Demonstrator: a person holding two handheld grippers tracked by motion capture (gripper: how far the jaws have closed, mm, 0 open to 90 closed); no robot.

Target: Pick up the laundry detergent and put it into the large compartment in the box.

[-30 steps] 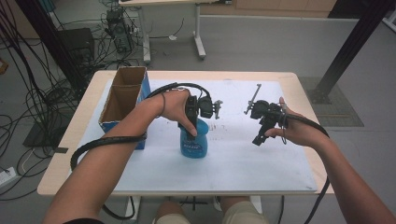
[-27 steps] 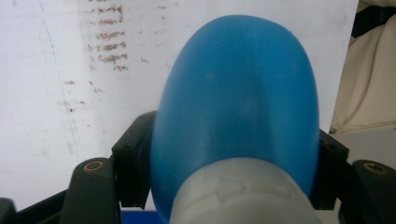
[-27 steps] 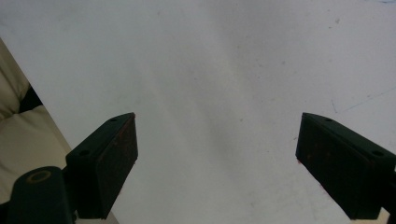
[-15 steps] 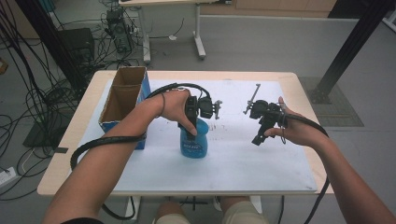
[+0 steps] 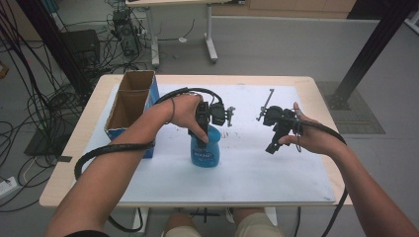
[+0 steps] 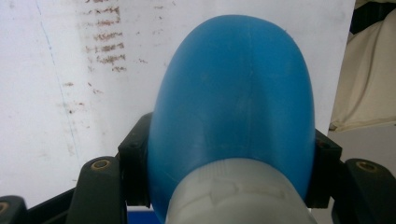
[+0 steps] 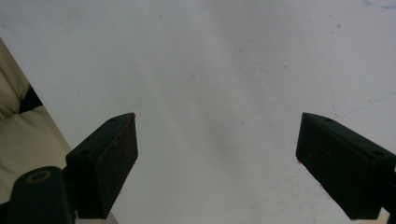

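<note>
You clenched left gripper on blue bottle; jaws pressed both its sides, just under white cap. Bottle stood upright mid-table, near cardboard box. Your right gripper hung released over bare white surface, well apart from bottle, nothing between jaws.

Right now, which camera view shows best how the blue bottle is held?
The left gripper view: the blue bottle sits between both black pads, pressed at its shoulder. The high view shows the bottle upright on the table, its top hidden by the left gripper.
</note>
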